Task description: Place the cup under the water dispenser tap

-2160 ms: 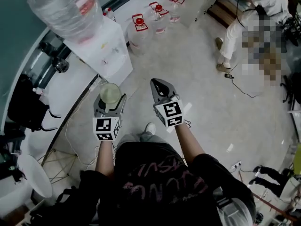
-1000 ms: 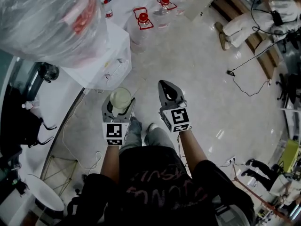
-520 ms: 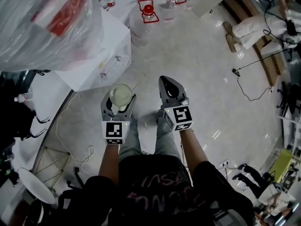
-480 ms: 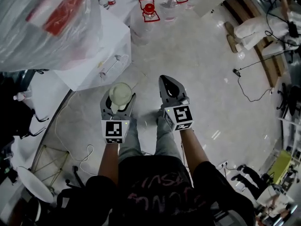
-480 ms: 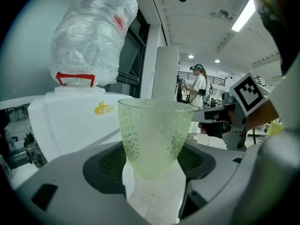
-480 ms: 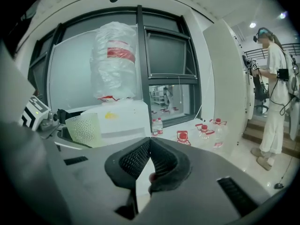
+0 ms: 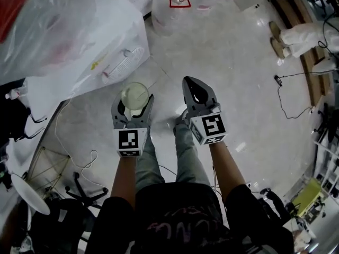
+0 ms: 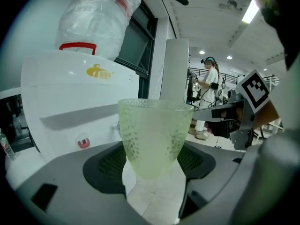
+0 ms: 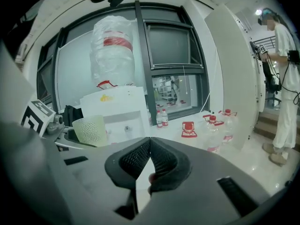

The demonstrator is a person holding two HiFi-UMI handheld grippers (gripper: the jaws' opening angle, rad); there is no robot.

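A pale green dimpled cup stands upright between the jaws of my left gripper, which is shut on its lower part. The white water dispenser is just ahead and left of the cup, topped by a plastic-wrapped bottle. Its recess with a small tap and a red knob lies behind the cup. My right gripper hangs beside the left one, over the floor, shut with nothing in it. From the right gripper view the cup sits in front of the dispenser.
Large water jugs with red caps stand on the floor beyond the dispenser, by the window. A person in white stands at the right. A cable trails over the floor. A black chair base is at lower left.
The dispenser has grown larger and come closer in the head view as the person walked toward it. Both grippers keep their pose; the cup stays held.
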